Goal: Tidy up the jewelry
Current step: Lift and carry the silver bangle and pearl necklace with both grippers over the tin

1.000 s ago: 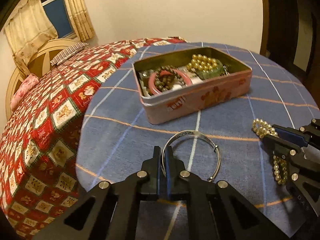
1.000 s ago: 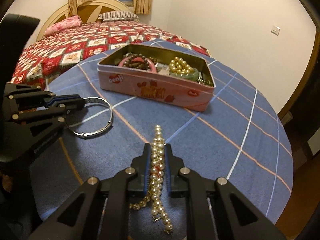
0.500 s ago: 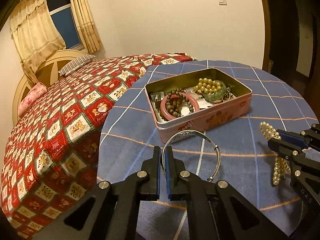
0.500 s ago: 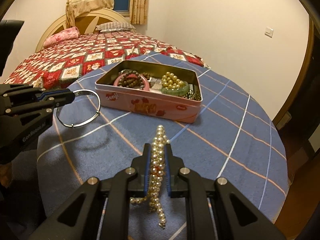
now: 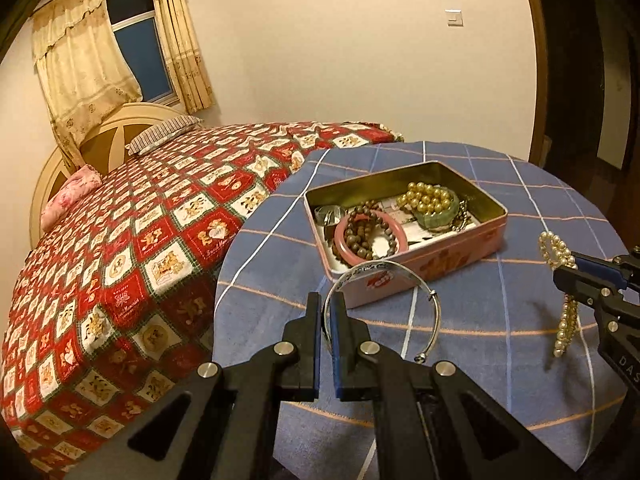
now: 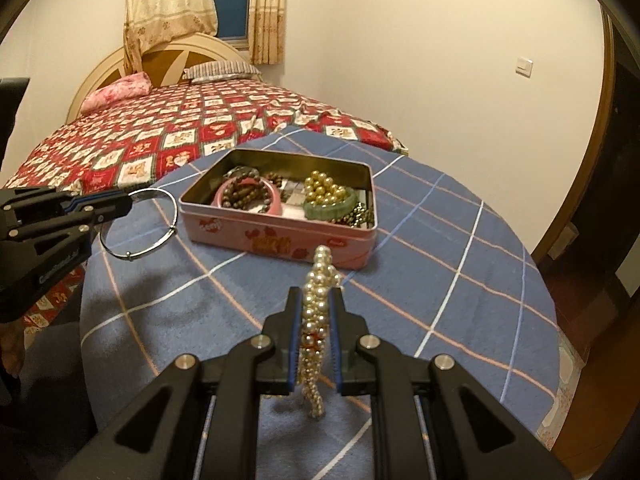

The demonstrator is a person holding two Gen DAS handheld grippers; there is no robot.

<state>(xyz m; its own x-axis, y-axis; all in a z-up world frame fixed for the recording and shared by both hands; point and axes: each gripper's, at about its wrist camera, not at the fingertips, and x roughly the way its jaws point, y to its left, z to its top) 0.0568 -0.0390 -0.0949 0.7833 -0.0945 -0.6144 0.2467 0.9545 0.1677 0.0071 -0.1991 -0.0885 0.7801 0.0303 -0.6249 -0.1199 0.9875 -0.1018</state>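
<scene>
A silver bangle [image 5: 384,300] is clamped at its rim between the closed fingers of the left hand-held gripper [image 5: 325,308] and is held in the air above the bench [image 5: 500,320], just in front of the near wall of the pink tin [image 5: 440,268]. In the right wrist view the bangle is seen to the left of the tin, apart from it. A pearl string [image 6: 316,320] is gripped by the right hand-held gripper [image 6: 316,308], its jaws closed on the beads; one loop stands above the fingers and the rest hangs below them, clear of the blue checked cloth. The open tin rests on the bench and holds a pink bangle [image 5: 372,236], a brown bead bracelet [image 5: 366,232], gold beads [image 5: 428,198] and a green bangle [image 5: 436,216]. A bed [image 5: 140,240] with a red patterned cover is seen beyond the bench.
</scene>
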